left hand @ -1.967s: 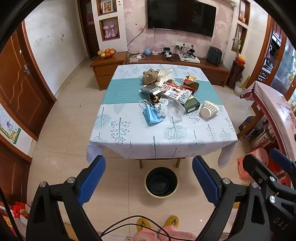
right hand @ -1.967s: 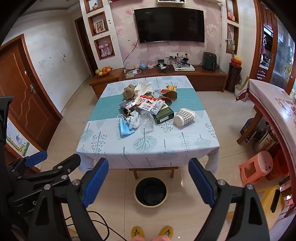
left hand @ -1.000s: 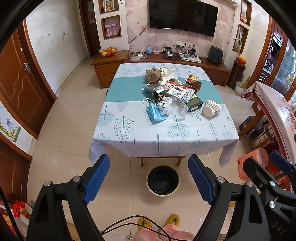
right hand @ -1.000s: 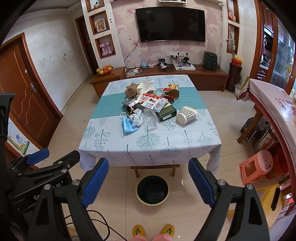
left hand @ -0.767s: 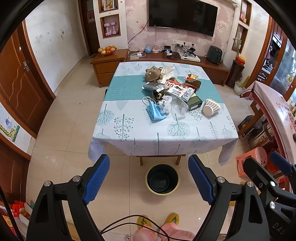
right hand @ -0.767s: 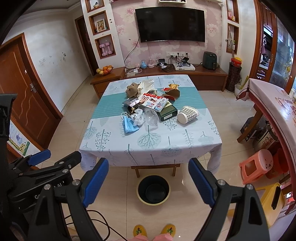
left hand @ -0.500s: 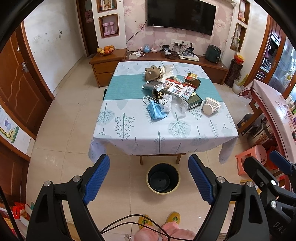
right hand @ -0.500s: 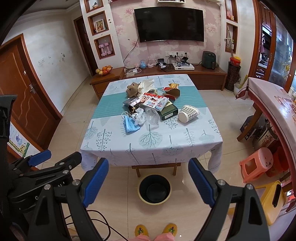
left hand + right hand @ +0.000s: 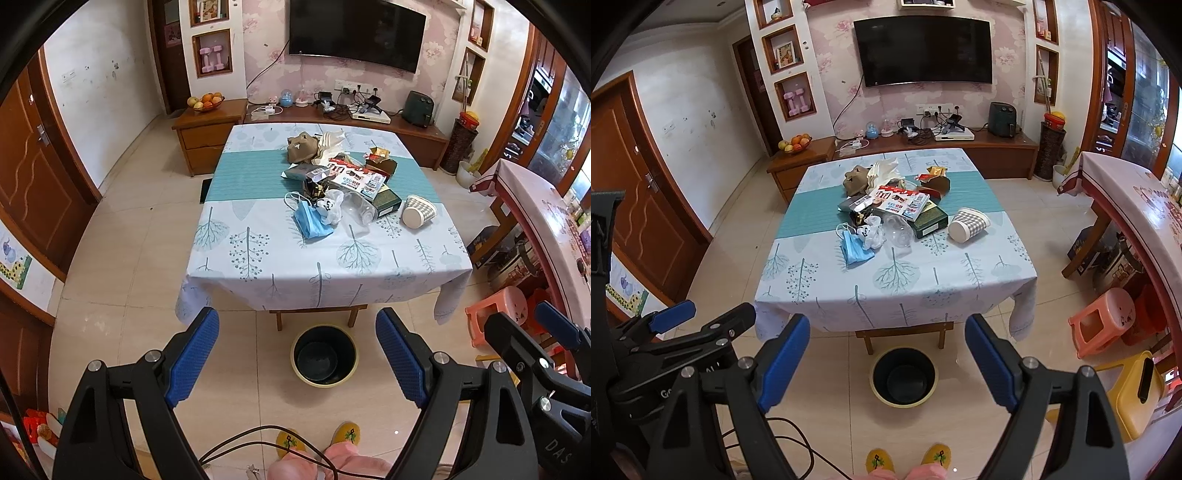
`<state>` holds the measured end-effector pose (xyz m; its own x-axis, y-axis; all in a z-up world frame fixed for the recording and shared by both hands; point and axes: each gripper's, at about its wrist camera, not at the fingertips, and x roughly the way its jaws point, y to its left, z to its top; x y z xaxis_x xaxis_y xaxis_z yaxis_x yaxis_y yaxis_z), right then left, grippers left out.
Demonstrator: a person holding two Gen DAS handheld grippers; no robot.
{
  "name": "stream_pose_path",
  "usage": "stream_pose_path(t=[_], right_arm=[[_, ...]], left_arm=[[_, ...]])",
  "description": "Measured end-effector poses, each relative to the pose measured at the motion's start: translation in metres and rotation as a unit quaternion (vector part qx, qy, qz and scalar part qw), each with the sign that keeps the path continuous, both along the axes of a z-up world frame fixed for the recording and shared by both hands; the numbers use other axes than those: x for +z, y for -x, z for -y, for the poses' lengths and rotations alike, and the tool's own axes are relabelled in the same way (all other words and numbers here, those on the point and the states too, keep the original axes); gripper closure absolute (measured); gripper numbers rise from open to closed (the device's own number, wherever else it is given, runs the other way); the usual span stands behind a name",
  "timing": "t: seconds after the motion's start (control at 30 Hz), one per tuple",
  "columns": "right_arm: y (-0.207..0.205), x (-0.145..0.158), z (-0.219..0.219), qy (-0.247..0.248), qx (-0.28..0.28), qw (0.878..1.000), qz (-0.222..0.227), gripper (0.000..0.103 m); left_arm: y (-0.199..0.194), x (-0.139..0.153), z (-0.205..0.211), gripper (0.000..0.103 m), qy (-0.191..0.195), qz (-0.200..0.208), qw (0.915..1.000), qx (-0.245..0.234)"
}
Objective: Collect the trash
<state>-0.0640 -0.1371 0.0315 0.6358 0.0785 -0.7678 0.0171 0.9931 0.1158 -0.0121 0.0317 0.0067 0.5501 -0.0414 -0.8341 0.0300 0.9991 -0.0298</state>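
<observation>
A table with a tree-print cloth (image 9: 258, 254) (image 9: 942, 280) holds a heap of trash: a blue face mask (image 9: 312, 223) (image 9: 855, 249), a crumpled white bag (image 9: 330, 208), a clear plastic cup (image 9: 899, 229), a checked paper cup (image 9: 419, 216) (image 9: 967, 224), a green box (image 9: 931, 220), a red-and-white packet (image 9: 354, 177) and brown wrappers. A black bin with a yellow rim (image 9: 324, 356) (image 9: 903, 376) stands on the floor before the table. My left gripper (image 9: 297, 358) and right gripper (image 9: 886, 363) are open and empty, held well short of the table.
A pink stool (image 9: 1102, 317) and a yellow container (image 9: 1134, 395) stand at the right, beside a second covered table (image 9: 1134, 206). A wooden TV cabinet (image 9: 997, 147) runs behind the table. Brown doors are at the left. The person's slippered feet (image 9: 908, 459) are at the bottom.
Both views have drifted slightly closer to the table and the table has shifted a little in frame. Both grippers stay open and empty.
</observation>
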Motion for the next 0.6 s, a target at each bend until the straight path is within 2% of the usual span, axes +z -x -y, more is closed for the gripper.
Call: stream_pose_path(t=[0.6], right_arm=[[-0.0003,-0.0013,-0.0039,0.001,-0.012,1.0,0.004,0.016]], left_arm=[[-0.002,0.0011,-0.0073,0.017,0.005,0.009,0.9998,-0.015]])
